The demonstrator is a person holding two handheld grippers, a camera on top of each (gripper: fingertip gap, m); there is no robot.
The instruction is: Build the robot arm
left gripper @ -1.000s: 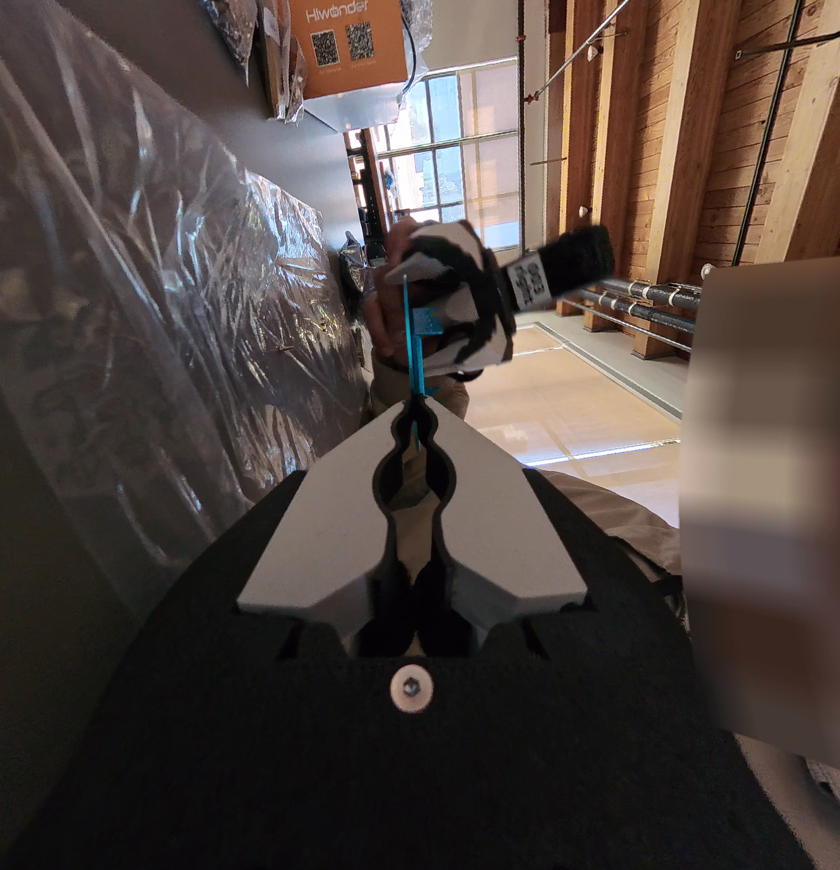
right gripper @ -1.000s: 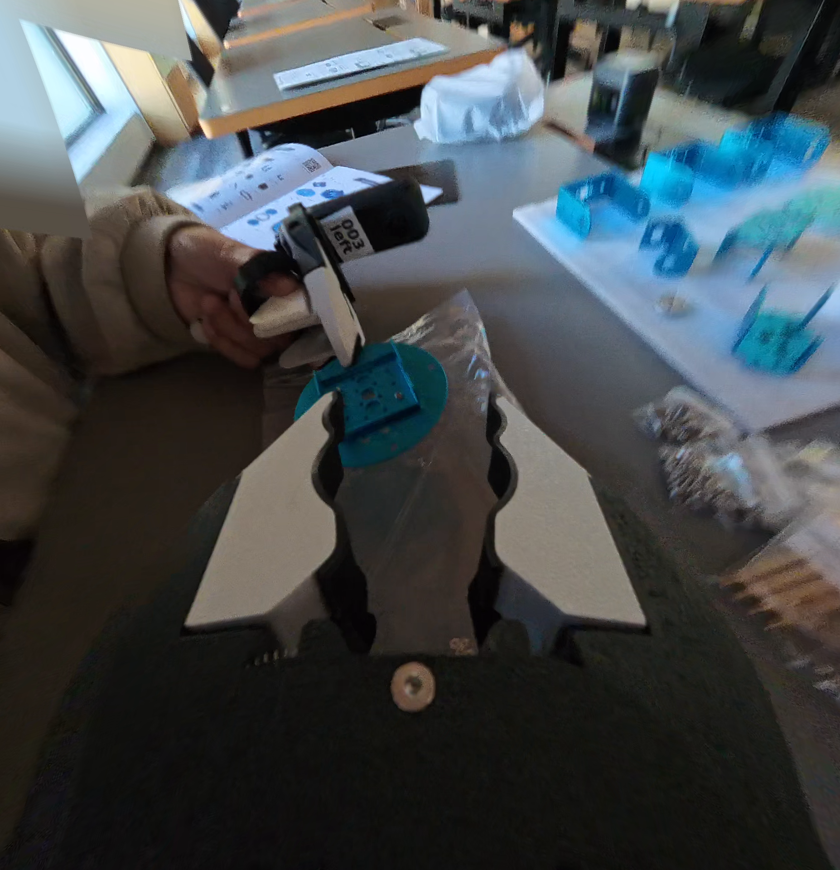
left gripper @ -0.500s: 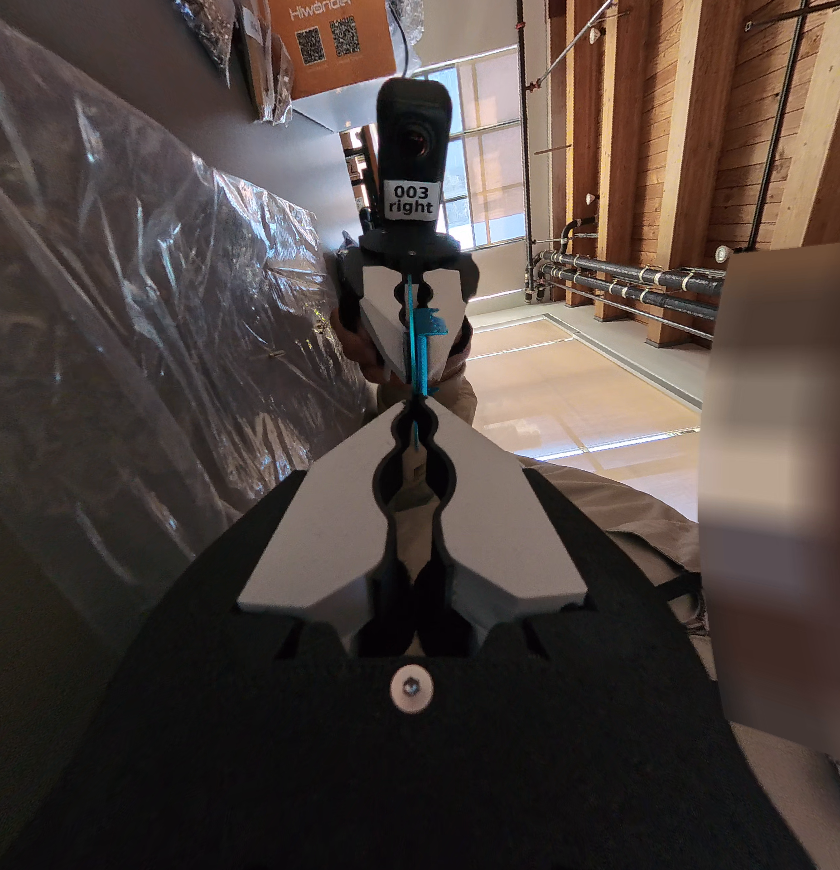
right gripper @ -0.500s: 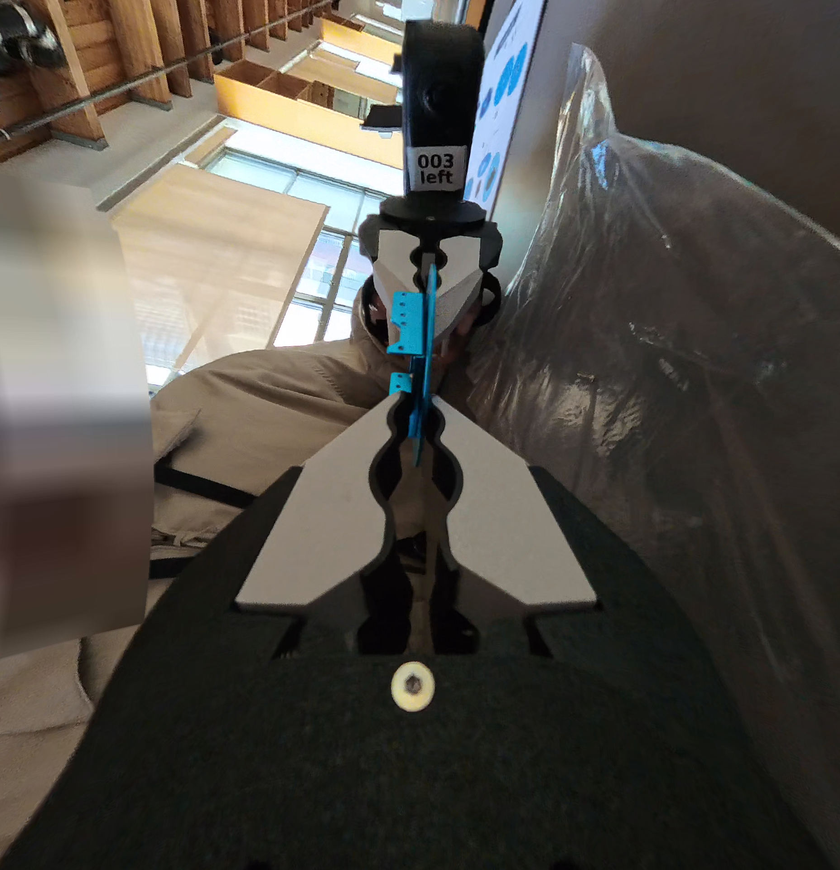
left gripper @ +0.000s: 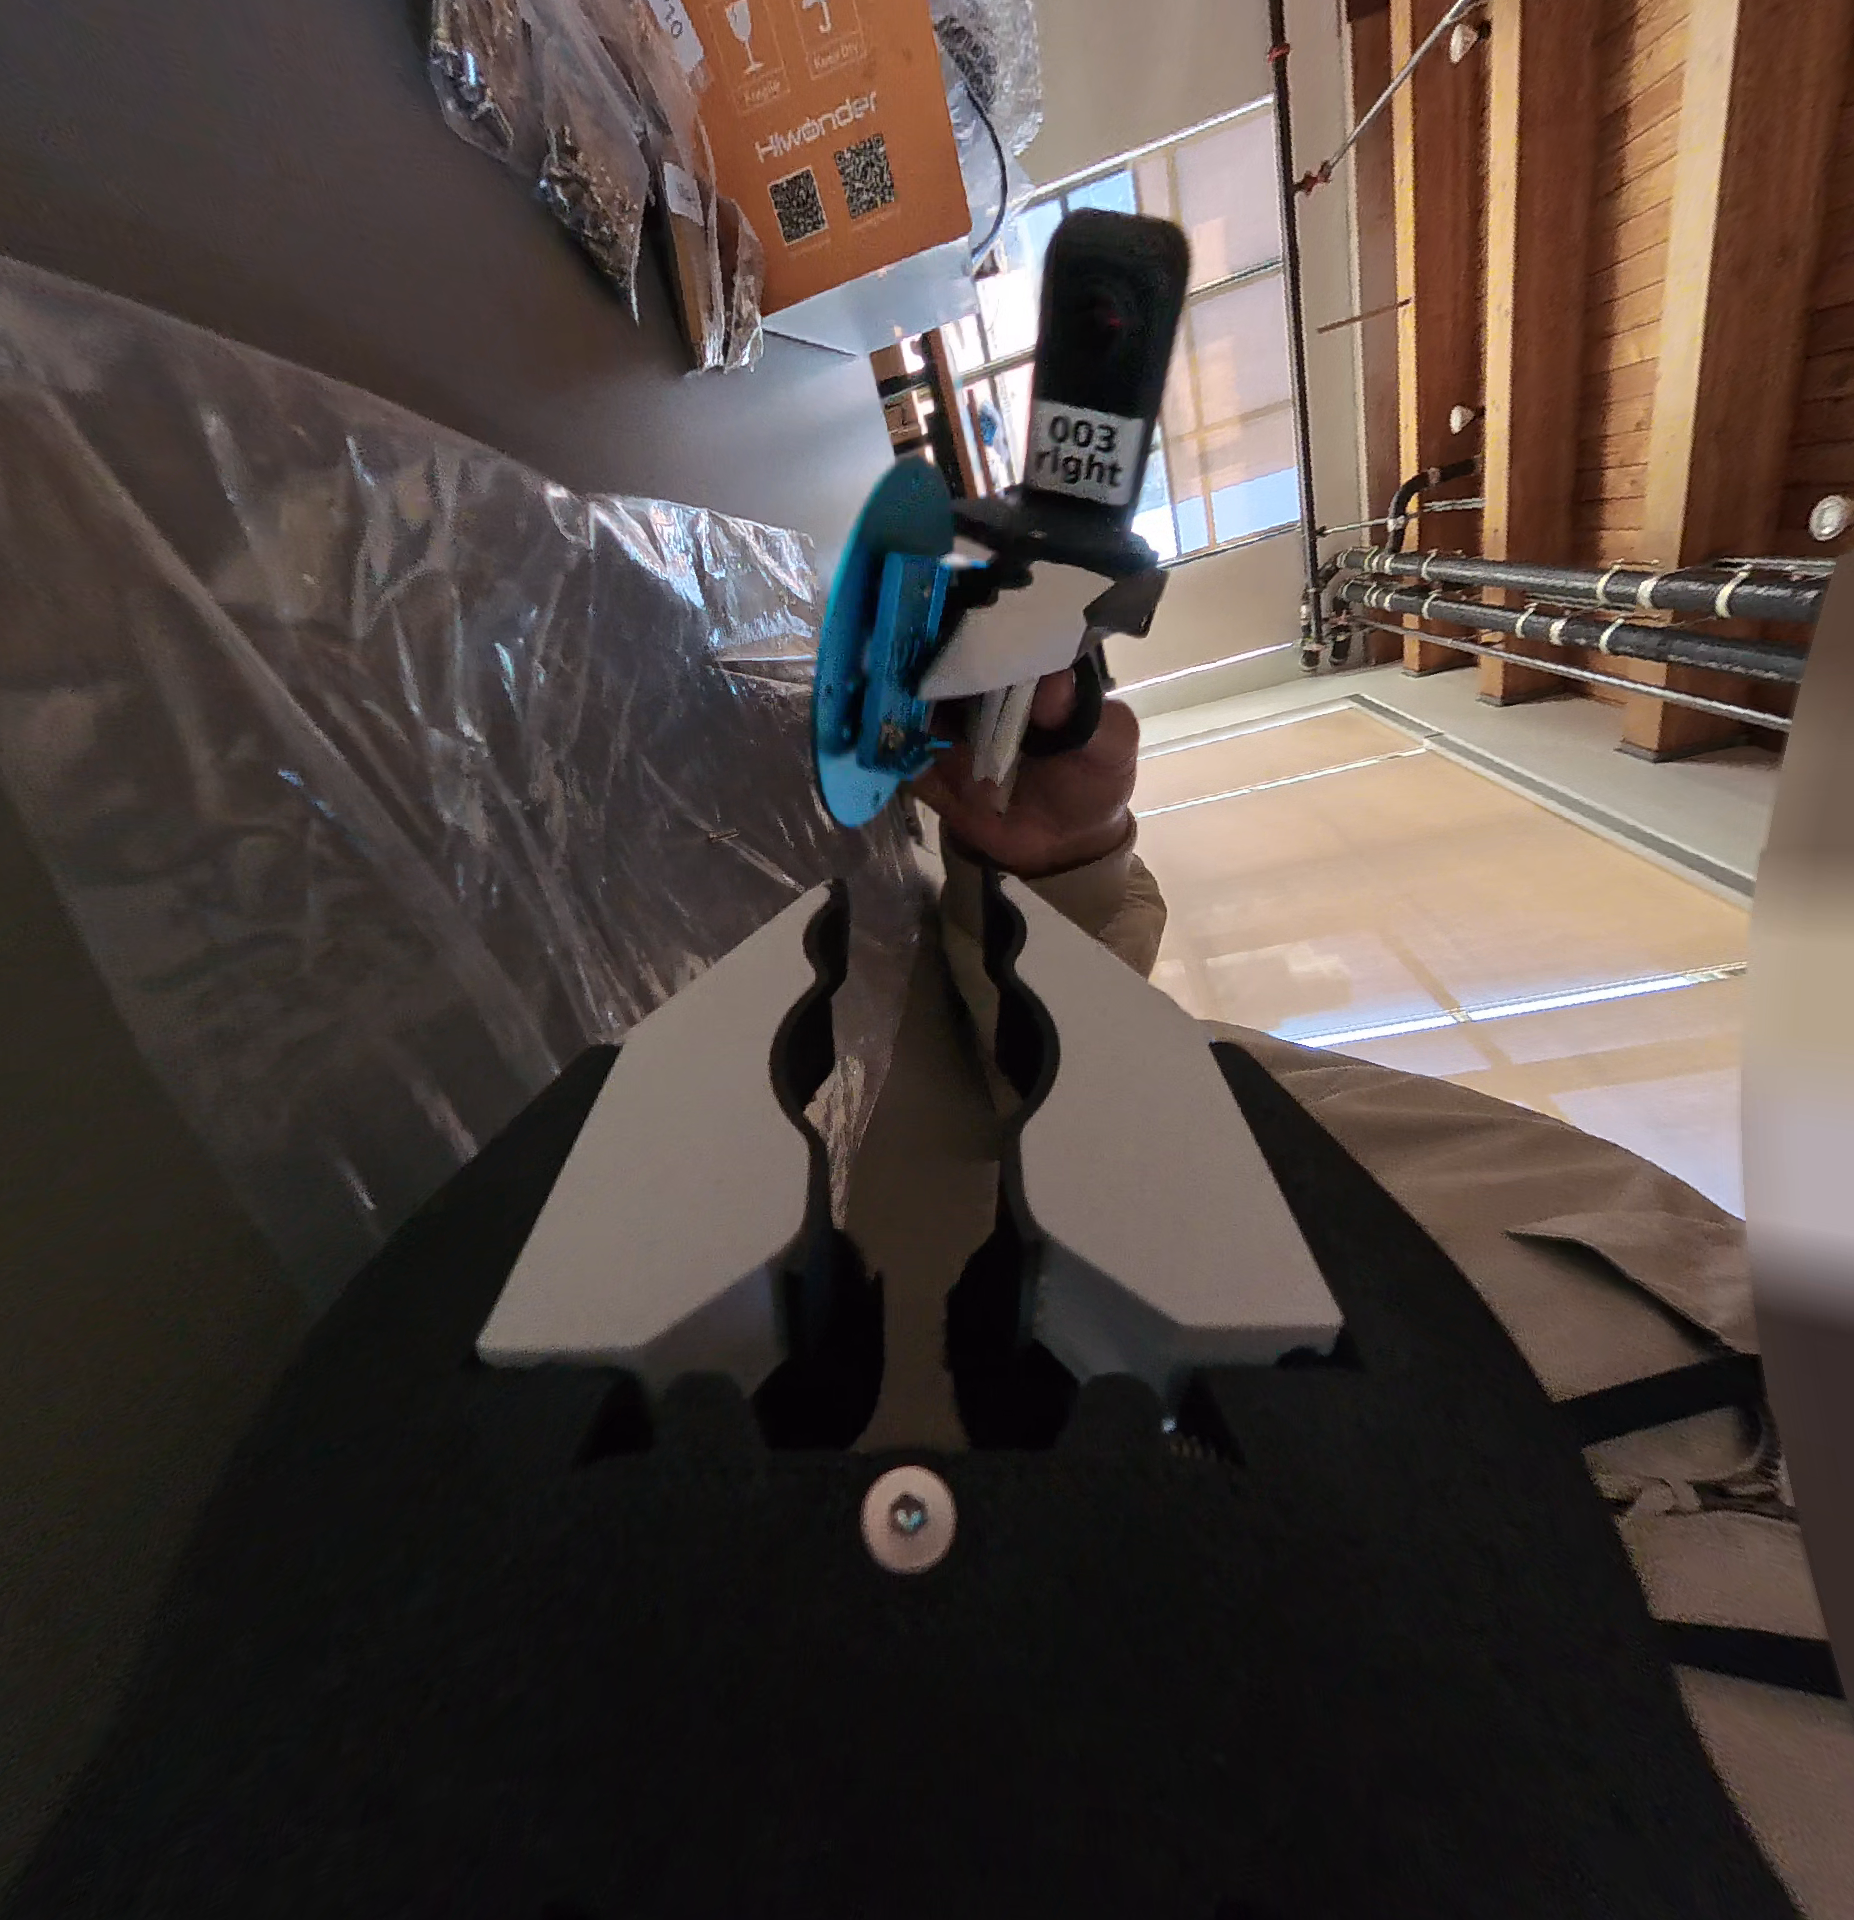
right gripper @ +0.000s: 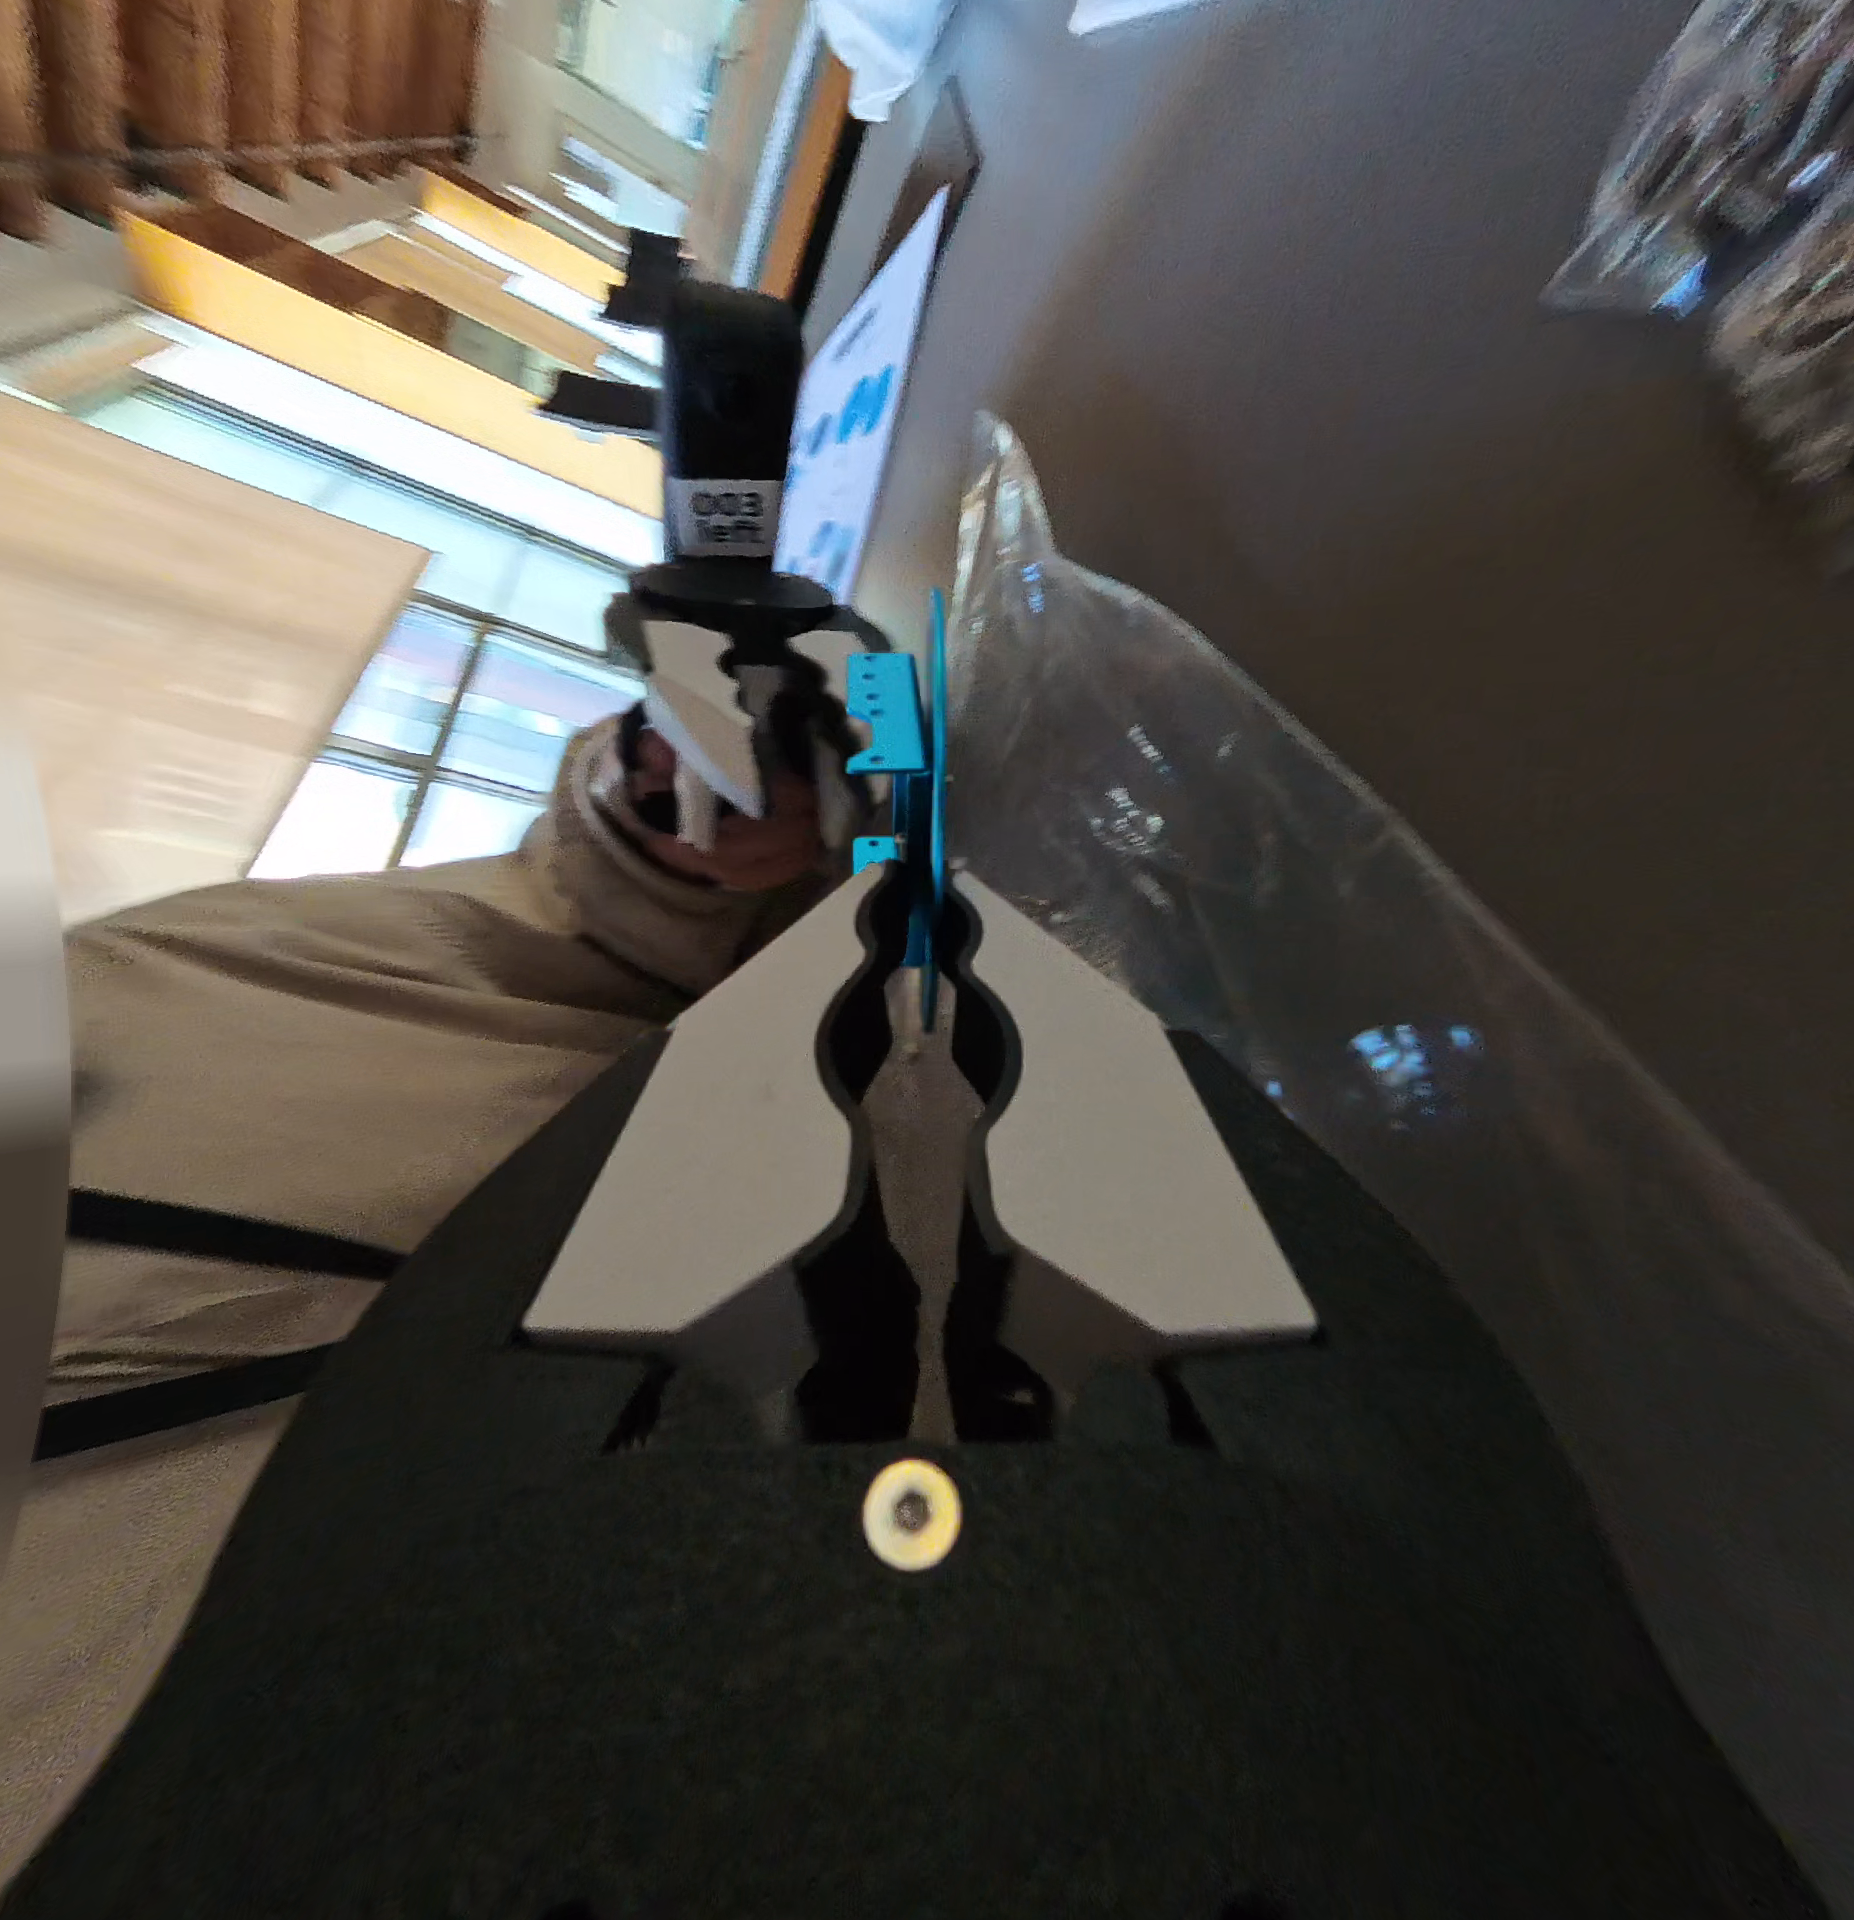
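My right gripper (right gripper: 915, 894) is shut on the edge of a blue metal disc (right gripper: 931, 810) that carries a blue perforated bracket (right gripper: 881, 717). I see the disc edge-on, held in the air. My left gripper (left gripper: 918, 904) is open and empty, a short way from the disc (left gripper: 866, 675). In the left wrist view the right gripper (left gripper: 938, 691) holds the disc tilted, its face turned to the left. In the right wrist view the left gripper (right gripper: 767, 779) stands open just left of the bracket, apart from it.
A large clear plastic bag (left gripper: 383, 779) lies on the grey table and also shows in the right wrist view (right gripper: 1266, 831). An orange cardboard box (left gripper: 840, 135), bags of small parts (right gripper: 1785, 260) and an open booklet (right gripper: 861, 416) lie farther off. A beige sleeve (left gripper: 1318, 1143) is close. The gap from one gripper's tips to the other's is roughly 6 cm.
Half a second ago both grippers were shut on the disc. The left gripper has opened, let go and drawn back. The right gripper holds the disc alone and has turned it.
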